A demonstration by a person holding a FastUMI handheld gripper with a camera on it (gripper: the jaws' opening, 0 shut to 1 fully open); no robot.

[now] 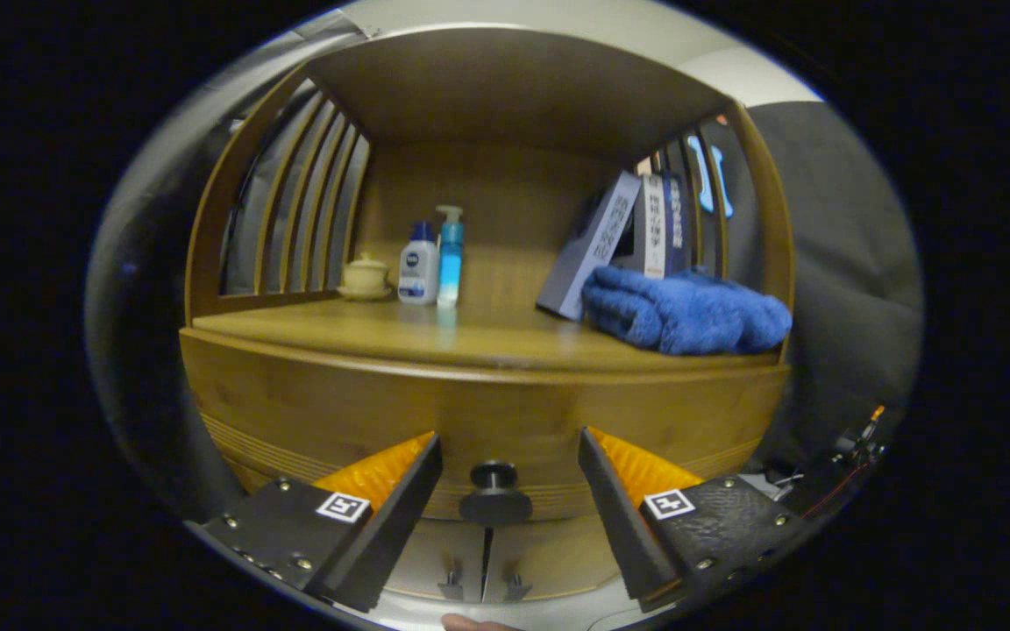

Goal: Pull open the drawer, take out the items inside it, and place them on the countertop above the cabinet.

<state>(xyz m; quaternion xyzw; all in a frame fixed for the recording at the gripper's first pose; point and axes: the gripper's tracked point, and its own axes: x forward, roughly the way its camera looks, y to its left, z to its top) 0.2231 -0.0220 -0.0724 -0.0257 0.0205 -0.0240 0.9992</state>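
My jaws [509,456] stand spread wide, holding nothing, one finger on each side of the drawer knob [495,498] without touching it. The drawer [487,416] looks closed, so I judge the opening step is in hand; next I need to clench on the knob and pull. Above the knob, the bench [435,337] carries a blue towel [685,308], books [588,245] and bottles [431,263].

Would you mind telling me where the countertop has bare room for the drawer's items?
The countertop is bare in the middle, between the bottles and the blue towel, forward to its front edge. Crowded: cup and bottles back left; books and towel right. The open gripper flanks the drawer knob.
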